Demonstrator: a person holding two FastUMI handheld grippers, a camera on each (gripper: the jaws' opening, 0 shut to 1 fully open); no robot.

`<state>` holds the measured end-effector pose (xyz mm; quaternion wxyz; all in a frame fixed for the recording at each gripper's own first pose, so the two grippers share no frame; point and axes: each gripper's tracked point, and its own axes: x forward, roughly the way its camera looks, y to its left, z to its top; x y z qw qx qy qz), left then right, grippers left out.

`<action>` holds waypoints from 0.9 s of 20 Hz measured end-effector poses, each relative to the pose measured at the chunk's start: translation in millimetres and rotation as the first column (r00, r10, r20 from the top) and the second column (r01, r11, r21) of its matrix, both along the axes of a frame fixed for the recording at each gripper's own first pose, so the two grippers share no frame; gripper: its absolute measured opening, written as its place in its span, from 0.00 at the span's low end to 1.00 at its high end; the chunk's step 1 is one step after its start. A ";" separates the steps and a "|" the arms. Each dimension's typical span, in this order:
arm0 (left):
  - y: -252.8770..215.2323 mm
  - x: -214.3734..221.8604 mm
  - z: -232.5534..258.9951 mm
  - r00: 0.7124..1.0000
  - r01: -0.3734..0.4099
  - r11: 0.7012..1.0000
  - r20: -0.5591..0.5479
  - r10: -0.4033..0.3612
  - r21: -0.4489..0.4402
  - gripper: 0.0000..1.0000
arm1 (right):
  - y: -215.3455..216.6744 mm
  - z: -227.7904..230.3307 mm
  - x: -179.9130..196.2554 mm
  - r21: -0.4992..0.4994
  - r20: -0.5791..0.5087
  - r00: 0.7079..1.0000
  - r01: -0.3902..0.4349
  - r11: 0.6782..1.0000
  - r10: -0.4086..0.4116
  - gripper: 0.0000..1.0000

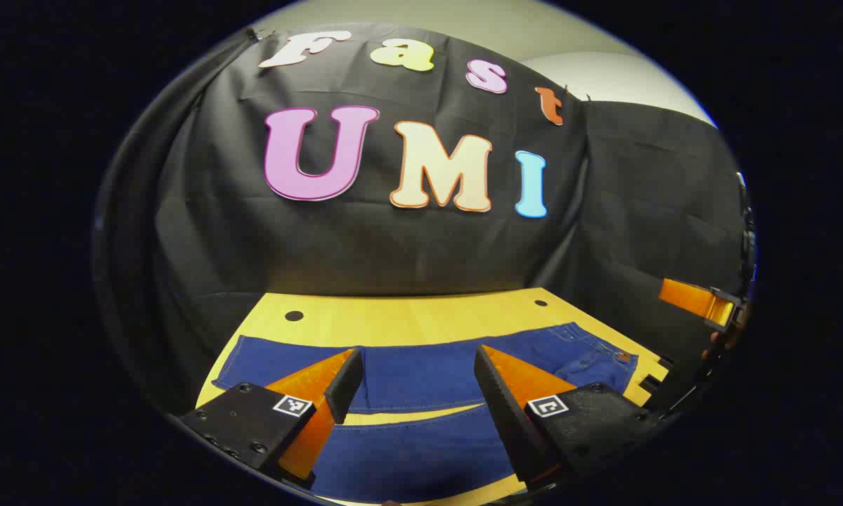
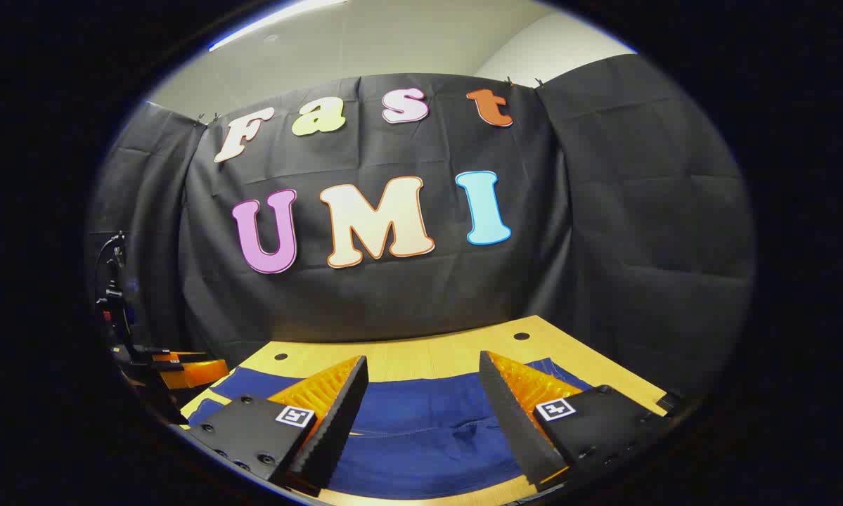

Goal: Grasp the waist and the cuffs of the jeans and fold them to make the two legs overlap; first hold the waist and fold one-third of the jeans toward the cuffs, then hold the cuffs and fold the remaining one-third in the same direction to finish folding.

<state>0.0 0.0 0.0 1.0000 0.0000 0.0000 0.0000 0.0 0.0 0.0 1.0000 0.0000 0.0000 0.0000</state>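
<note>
Dark blue jeans [image 1: 421,376] lie spread flat on the yellow wooden table [image 1: 407,320], legs side by side with a thin gap between them. The waist [image 1: 604,358] with its brown patch is at the right; the cuffs [image 1: 228,365] reach left. My left gripper [image 1: 418,365] hovers open above the legs, nothing between its fingers. At the far right edge of the left gripper view is the other gripper [image 1: 702,302]. In the right gripper view the jeans [image 2: 421,422] lie under my right gripper [image 2: 423,372], which is open and empty. The left gripper [image 2: 182,369] appears at that view's left edge.
Black cloth walls [image 2: 393,295] close the table on the back and sides. Two small dark holes [image 1: 294,315] mark the table's far strip, which is bare wood. A stand with cables [image 2: 112,295] rises at the left of the right gripper view.
</note>
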 end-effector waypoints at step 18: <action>105.2 -64.3 -130.7 0.855 0.271 0.932 -0.506 -0.117 0.242 0.96 | 26.9 -58.0 -2.9 -0.025 -0.165 0.985 -0.061 0.998 0.056 0.98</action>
